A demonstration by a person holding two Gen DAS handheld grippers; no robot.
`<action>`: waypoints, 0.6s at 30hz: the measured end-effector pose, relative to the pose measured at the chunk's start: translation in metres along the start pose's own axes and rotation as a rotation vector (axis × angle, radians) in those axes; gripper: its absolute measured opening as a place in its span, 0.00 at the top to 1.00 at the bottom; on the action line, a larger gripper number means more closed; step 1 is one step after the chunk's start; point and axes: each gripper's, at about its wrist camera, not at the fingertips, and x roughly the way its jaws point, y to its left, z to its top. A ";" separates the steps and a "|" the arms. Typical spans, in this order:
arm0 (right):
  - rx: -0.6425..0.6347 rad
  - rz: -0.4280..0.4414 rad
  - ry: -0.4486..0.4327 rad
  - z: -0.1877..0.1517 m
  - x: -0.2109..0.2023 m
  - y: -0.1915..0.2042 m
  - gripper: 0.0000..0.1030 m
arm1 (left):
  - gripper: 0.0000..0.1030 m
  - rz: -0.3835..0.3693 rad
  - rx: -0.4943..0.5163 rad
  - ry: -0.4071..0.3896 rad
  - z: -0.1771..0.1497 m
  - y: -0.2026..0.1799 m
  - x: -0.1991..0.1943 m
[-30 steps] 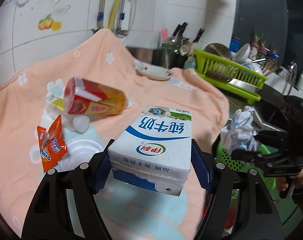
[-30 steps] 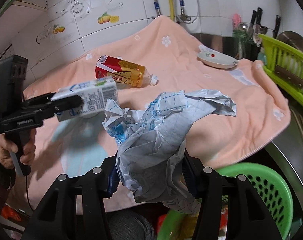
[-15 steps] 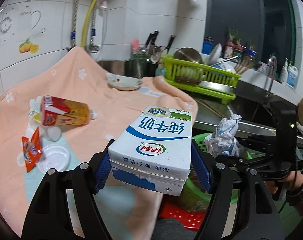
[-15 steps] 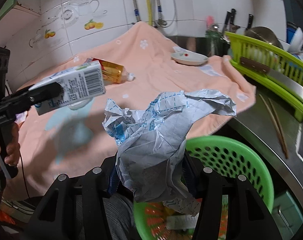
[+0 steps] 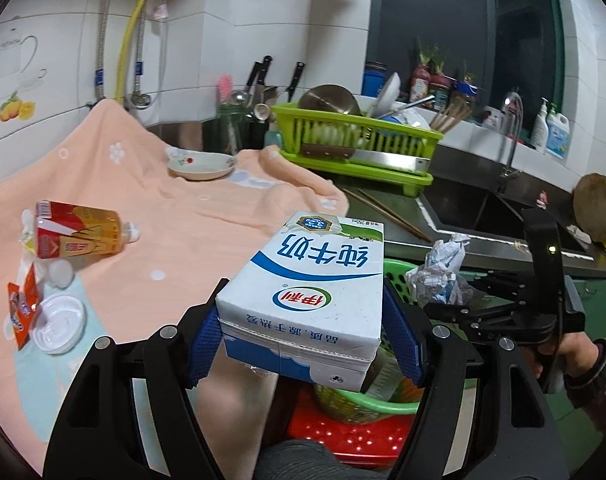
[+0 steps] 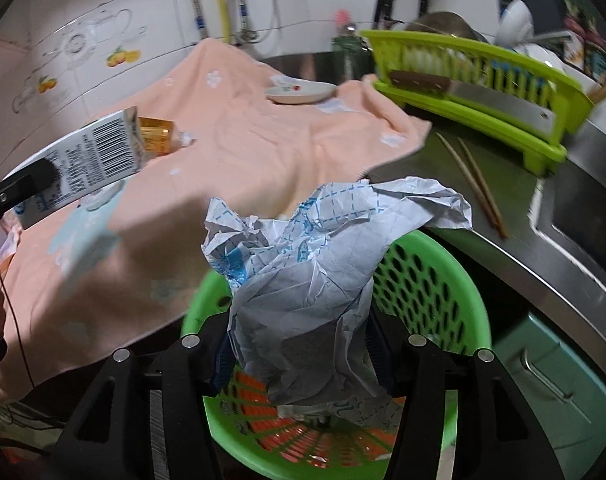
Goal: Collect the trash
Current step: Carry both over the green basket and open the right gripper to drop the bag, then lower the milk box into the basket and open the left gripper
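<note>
A white and blue milk carton [image 5: 311, 280] lies flat between the blue pads of my left gripper [image 5: 303, 338], which is shut on it just past the edge of the peach towel [image 5: 191, 224]. In the right wrist view the same carton [image 6: 91, 160] hangs at the left. My right gripper [image 6: 299, 356] is shut on a crumpled sheet of white paper with blue print [image 6: 315, 280]. It holds the paper directly above the green perforated basket [image 6: 435, 280], which has some scraps inside. In the left wrist view the paper [image 5: 443, 276] sits over the basket [image 5: 363, 408].
On the towel lie a tea bottle [image 5: 79, 232], an orange sachet [image 5: 21, 308], a white lid [image 5: 59, 322] and a small plate [image 5: 201, 164]. A green dish rack [image 5: 355, 136], chopsticks [image 5: 387, 216] and the sink [image 5: 483, 208] are to the right. A red crate [image 5: 351, 436] sits under the basket.
Both grippers have swung right, from over the towel to the counter's edge. The paper now hangs over the green basket, and the carton has come closer to it. Both grips are unchanged.
</note>
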 end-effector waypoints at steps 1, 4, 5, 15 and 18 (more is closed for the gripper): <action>0.010 -0.007 0.002 -0.002 0.000 -0.004 0.46 | 0.31 -0.005 0.003 0.001 0.000 -0.002 0.001; 0.039 -0.017 0.005 -0.005 0.000 -0.015 0.43 | 0.31 -0.023 0.016 0.006 0.001 -0.011 0.007; 0.051 -0.020 0.005 -0.006 0.000 -0.019 0.41 | 0.31 -0.027 0.019 0.007 0.002 -0.014 0.008; 0.090 -0.041 -0.014 -0.010 -0.009 -0.034 0.30 | 0.31 -0.062 0.050 0.020 0.003 -0.038 0.021; 0.088 -0.042 -0.027 -0.010 -0.013 -0.036 0.26 | 0.31 -0.071 0.052 0.025 0.002 -0.042 0.026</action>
